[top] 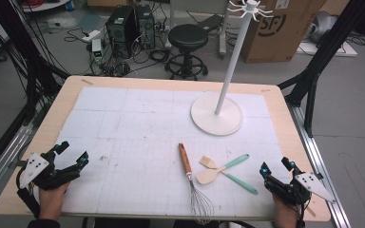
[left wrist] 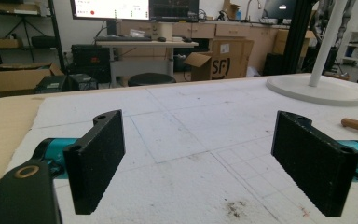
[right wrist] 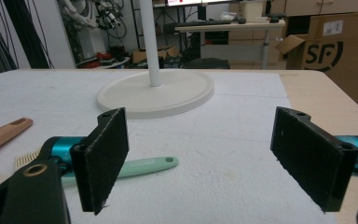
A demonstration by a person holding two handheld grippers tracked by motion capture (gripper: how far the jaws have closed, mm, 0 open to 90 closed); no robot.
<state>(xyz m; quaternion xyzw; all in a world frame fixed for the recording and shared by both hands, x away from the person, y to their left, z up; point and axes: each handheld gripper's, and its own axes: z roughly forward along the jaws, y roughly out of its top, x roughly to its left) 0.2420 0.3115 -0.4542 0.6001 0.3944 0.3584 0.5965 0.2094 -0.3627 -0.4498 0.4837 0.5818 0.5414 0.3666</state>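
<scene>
Seen from above: white gridded mat (top: 138,128) covering a pale wooden table (top: 66,92). Near the front edge, right of centre, three utensils lying close together. Metal balloon whisk with a reddish-brown wooden handle (top: 190,179), handle pointing far, wire head toward the near edge. Just right of it, two spatulas crossed in an X: wooden-bladed spatula with a mint-green handle (top: 221,168), blade near-left and handle running far-right; second mint-green-handled spatula (top: 230,174), pale blade far-left and handle running near-right. White hanging stand with round flat base and slim upright pole (top: 217,115) farther back, right of centre, well apart from the utensils.

Left gripper (top: 71,154) at the near left corner, held by a hand (top: 52,197); jaws spread wide, nothing between them but bare mat. Right gripper (top: 276,167) at the near right, just right of the crossed spatulas, not touching them; jaws likewise spread wide and holding nothing, with one mint-green handle lying on the mat beyond its left pad (right wrist: 103,156).
</scene>
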